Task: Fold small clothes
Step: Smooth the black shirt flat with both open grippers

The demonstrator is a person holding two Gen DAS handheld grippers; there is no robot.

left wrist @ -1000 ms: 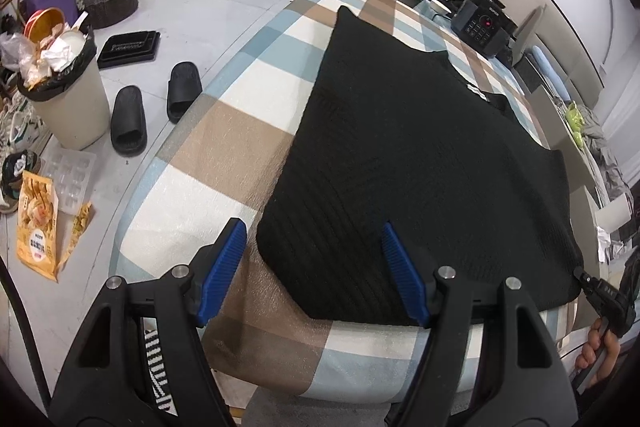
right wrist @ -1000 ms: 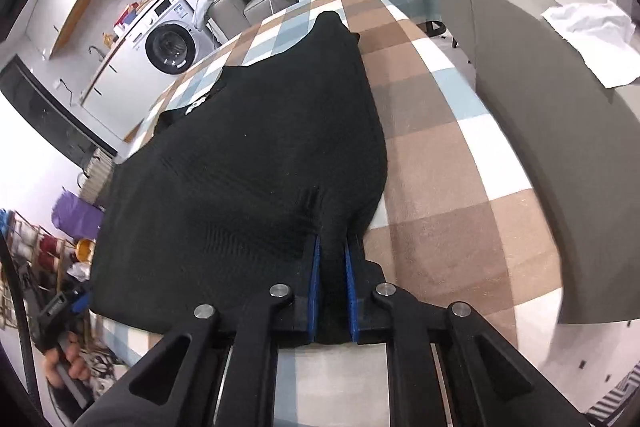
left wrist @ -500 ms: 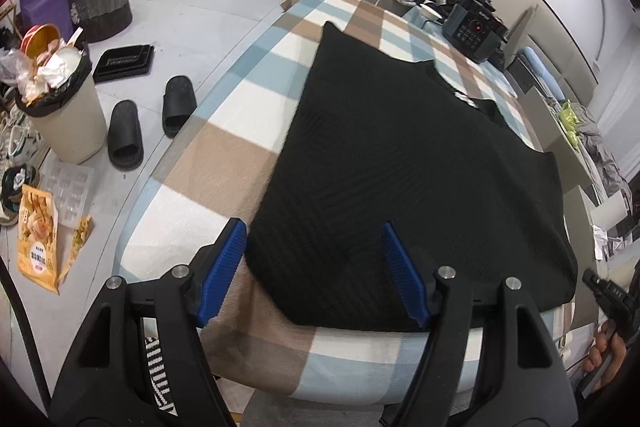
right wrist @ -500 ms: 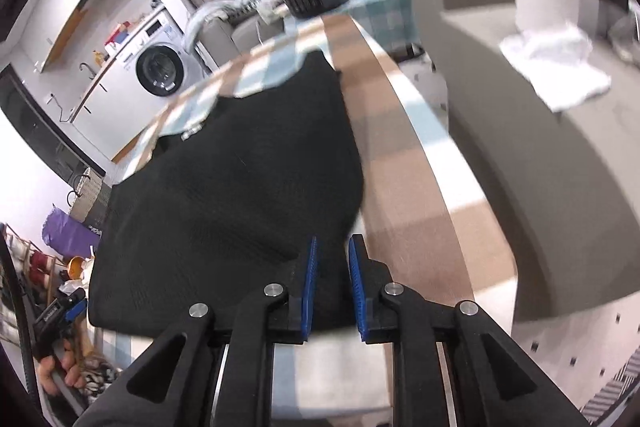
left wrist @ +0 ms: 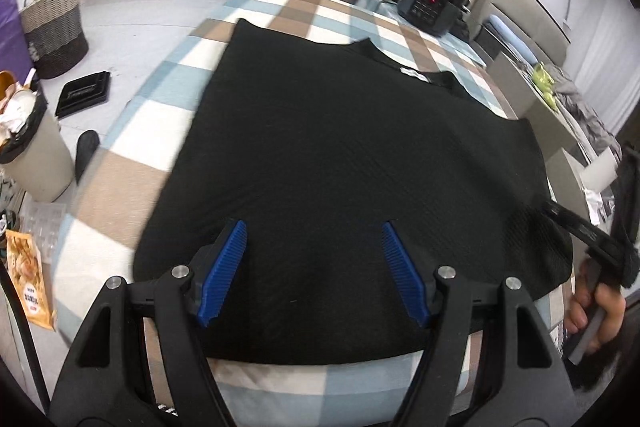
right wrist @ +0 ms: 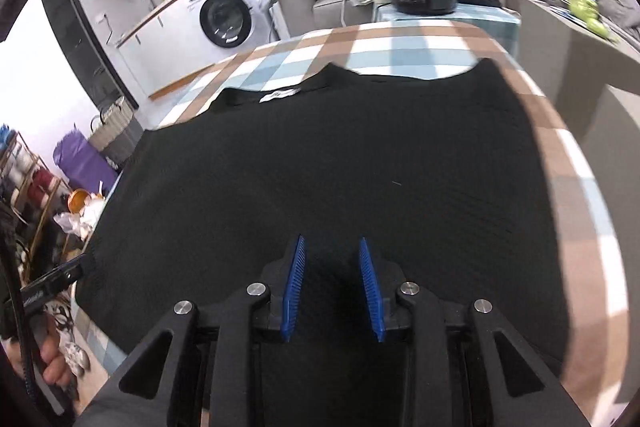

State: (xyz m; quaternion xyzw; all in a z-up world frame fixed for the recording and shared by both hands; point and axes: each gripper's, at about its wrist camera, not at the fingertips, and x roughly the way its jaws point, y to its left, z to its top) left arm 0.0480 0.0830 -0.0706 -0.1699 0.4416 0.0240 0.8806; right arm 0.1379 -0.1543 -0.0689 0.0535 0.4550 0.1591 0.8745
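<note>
A black knit garment [left wrist: 340,155] lies spread flat on a table with a checked cloth [left wrist: 132,155]; its neckline with a white label [left wrist: 414,74] points away. My left gripper [left wrist: 314,235] is open and empty above the garment's near hem. In the right wrist view the garment [right wrist: 340,163] fills the middle. My right gripper [right wrist: 331,251] is open and empty above the near edge of the garment, its jaws a moderate gap apart. The right gripper's body shows at the right edge of the left wrist view [left wrist: 600,247].
A black appliance [left wrist: 430,7] stands at the table's far end. On the floor to the left are a bin [left wrist: 28,155], a basket [left wrist: 52,27], a slipper and a black tray. A washing machine [right wrist: 226,15] stands behind. A grey counter [right wrist: 600,75] is on the right.
My right gripper let go of the garment's edge, opened and swung to face the garment head-on. My left gripper moved forward over the hem. The garment now lies flat.
</note>
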